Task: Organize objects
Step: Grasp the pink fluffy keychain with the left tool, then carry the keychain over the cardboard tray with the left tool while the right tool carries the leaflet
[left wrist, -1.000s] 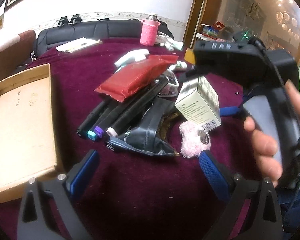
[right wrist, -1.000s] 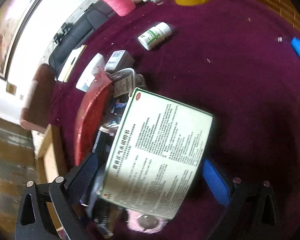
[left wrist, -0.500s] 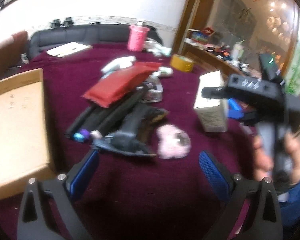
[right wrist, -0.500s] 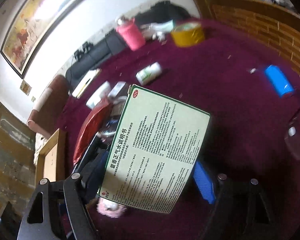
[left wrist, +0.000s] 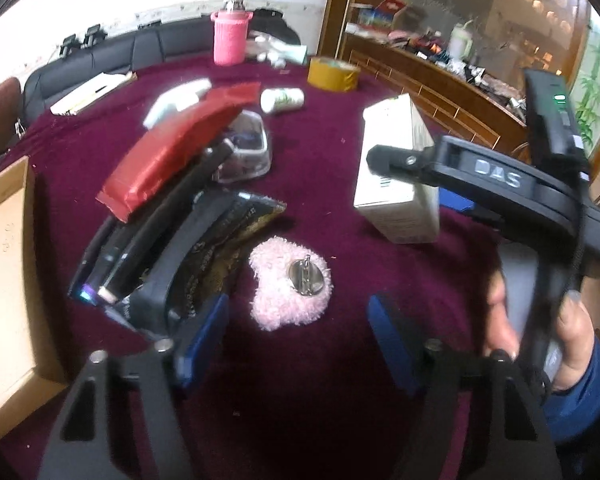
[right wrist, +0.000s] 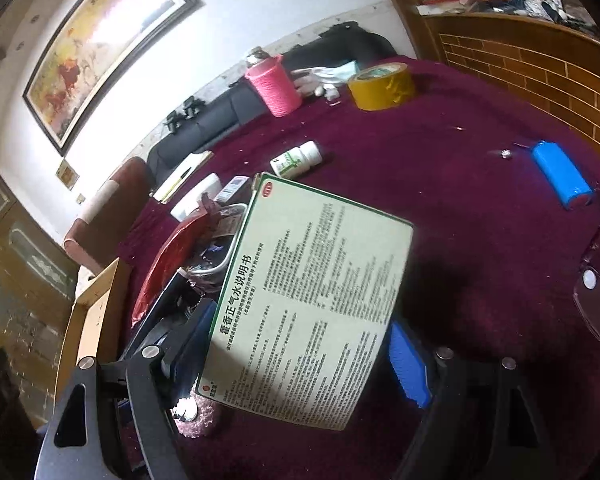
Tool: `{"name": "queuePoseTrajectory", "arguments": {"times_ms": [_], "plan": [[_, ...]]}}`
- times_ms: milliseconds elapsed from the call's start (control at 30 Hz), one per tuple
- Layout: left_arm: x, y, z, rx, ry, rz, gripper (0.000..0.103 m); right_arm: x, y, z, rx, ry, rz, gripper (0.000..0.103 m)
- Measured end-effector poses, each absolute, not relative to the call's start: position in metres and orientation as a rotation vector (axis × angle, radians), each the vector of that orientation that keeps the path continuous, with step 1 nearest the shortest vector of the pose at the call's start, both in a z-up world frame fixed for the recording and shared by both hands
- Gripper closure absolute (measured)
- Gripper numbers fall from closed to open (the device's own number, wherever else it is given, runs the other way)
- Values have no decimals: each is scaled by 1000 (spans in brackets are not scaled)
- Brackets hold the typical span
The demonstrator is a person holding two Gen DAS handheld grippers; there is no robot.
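My right gripper (right wrist: 300, 344) is shut on a white medicine box (right wrist: 312, 300) with green edging and holds it above the maroon table (right wrist: 480, 200); the box also shows in the left wrist view (left wrist: 396, 172), lifted at the right. My left gripper (left wrist: 300, 336) is open and empty, low over the table, just in front of a pink fluffy pad (left wrist: 288, 280) with a metal disc on it. Left of the pad lies a pile: a red packet (left wrist: 172, 152), black markers (left wrist: 140, 248) and a dark foil pouch (left wrist: 204, 256).
A cardboard box lid (left wrist: 4, 272) lies at the left edge. Farther back are a clear plastic case (left wrist: 244, 148), a white pill bottle (right wrist: 296, 158), a yellow tape roll (right wrist: 380, 86), a pink cup (right wrist: 274, 88) and a notebook (left wrist: 92, 92). A blue cylinder (right wrist: 560, 174) lies at the right.
My right gripper has lifted the medicine box off the pile and carried it right. My left gripper has moved in closer to the pink pad.
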State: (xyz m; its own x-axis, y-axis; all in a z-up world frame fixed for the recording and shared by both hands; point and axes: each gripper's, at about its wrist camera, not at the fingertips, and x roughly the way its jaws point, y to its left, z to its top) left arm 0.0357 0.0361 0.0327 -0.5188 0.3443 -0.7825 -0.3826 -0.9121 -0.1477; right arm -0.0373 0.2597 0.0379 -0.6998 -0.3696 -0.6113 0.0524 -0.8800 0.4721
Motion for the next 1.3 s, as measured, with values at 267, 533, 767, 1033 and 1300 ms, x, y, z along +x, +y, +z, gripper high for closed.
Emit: {"name": "queuePoseTrajectory", "arguments": {"times_ms": [267,533,767,1033,1300], "plan": [[32,47,39,-1210,87,2447,52,-38,258,36,1058,-624,-2606,21],[20,53,21,-1312,134,2431,52,-38,256,36,1047,-620,-2591,24],[18,58,16,-1310,176,2448,65,-38,254,36,1049,-613,-2574,25],[27,38,31,-1261,67,2470,66,-36,256,37,1046,-620,-2584,26],[38,-1,53,-1179,-50,2534,66,-22,249,57,1033,-611,-2577,26]]}}
